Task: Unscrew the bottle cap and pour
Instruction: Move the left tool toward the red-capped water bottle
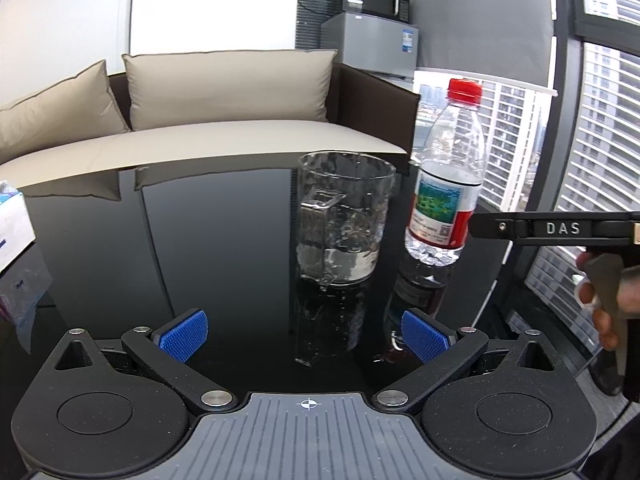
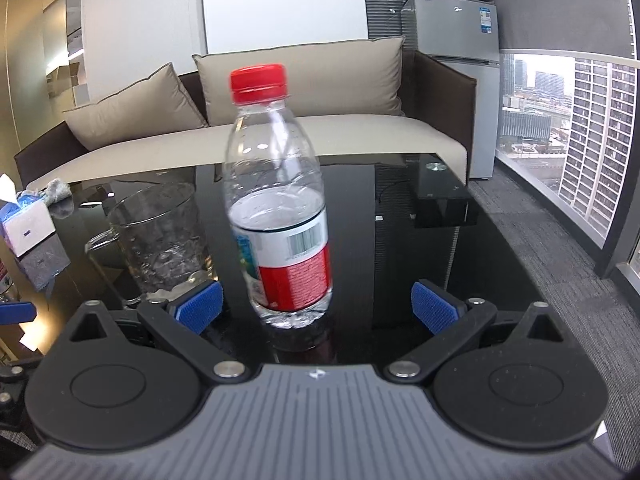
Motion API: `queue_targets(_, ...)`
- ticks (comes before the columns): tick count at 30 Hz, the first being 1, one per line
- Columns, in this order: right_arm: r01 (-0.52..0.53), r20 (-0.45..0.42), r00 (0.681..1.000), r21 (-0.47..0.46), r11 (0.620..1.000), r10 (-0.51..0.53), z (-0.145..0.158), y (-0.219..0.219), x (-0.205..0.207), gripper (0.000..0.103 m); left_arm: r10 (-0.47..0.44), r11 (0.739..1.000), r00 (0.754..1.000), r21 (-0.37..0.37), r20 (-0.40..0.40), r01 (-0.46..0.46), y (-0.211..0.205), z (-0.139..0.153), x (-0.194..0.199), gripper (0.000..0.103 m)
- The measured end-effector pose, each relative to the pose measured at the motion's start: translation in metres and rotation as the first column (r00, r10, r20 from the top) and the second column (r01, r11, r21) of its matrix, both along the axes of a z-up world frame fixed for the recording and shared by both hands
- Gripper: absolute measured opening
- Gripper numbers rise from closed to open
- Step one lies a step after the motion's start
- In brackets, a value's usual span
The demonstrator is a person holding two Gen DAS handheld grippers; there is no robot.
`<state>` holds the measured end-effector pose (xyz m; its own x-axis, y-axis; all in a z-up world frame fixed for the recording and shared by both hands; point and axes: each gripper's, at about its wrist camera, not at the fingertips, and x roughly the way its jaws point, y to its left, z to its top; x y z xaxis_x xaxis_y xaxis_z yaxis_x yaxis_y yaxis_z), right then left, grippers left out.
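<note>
A clear water bottle (image 2: 280, 220) with a red cap (image 2: 258, 82) and a red-and-white label stands on the black glass table (image 2: 400, 240), partly filled. My right gripper (image 2: 318, 306) is open, its blue pads on either side of the bottle's base with gaps on both sides. A glass mug (image 1: 340, 220) holding a little water stands just left of the bottle (image 1: 444, 184). My left gripper (image 1: 304, 336) is open and holds nothing, a short way in front of the mug. One right gripper finger (image 1: 520, 228) reaches the bottle's right side, held by a hand (image 1: 600, 312).
A tissue box (image 2: 24, 228) and a grey cloth (image 2: 58, 192) lie at the table's left. A beige sofa (image 1: 224, 132) runs along the far edge, with a fridge (image 2: 452, 40) and microwave behind. The table's right edge drops to carpet by a window.
</note>
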<state>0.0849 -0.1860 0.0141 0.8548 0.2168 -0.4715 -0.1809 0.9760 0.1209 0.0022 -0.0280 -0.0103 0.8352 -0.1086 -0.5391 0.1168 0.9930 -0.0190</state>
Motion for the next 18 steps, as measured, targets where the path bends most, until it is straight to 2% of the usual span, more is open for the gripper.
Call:
queue_targets(8, 0.047, 0.017, 0.999, 0.008, 0.999, -0.047, 0.003, -0.019, 0.005, 0.103, -0.081, 0.996, 0.997, -0.032, 0.009, 0.081, -0.022, 0.0, 0.008, 0.102)
queue_targets(18, 0.079, 0.024, 0.996, 0.041, 0.996, -0.08, 0.005, -0.04, 0.004, 0.103, -0.114, 0.991, 0.993, -0.069, 0.013, 0.114, -0.058, -0.001, 0.029, 0.102)
